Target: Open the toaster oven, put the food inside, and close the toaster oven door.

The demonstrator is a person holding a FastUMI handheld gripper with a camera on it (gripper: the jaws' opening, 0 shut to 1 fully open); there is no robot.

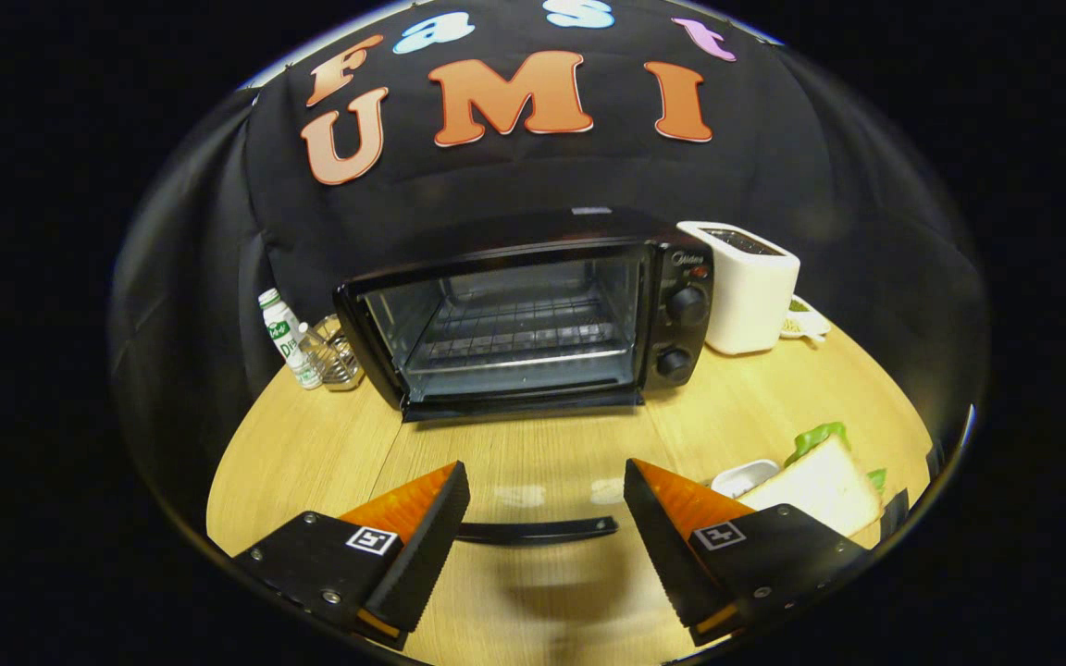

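Sandwich [820,486] — beside spread gripper [547,518]

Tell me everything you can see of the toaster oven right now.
The toaster oven is a black metal-looking box standing upright on the wooden table, beyond the open gripper, which touches nothing. Its glass door is folded down flat, handle between the fingers. A bare wire rack sits inside; two knobs are on its right panel. A white toaster stands close beside it.

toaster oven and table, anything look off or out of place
Nothing stands out. The toaster oven sits square on the table, door down flat, rack level and bare. The sandwich lies intact beside the open claw.
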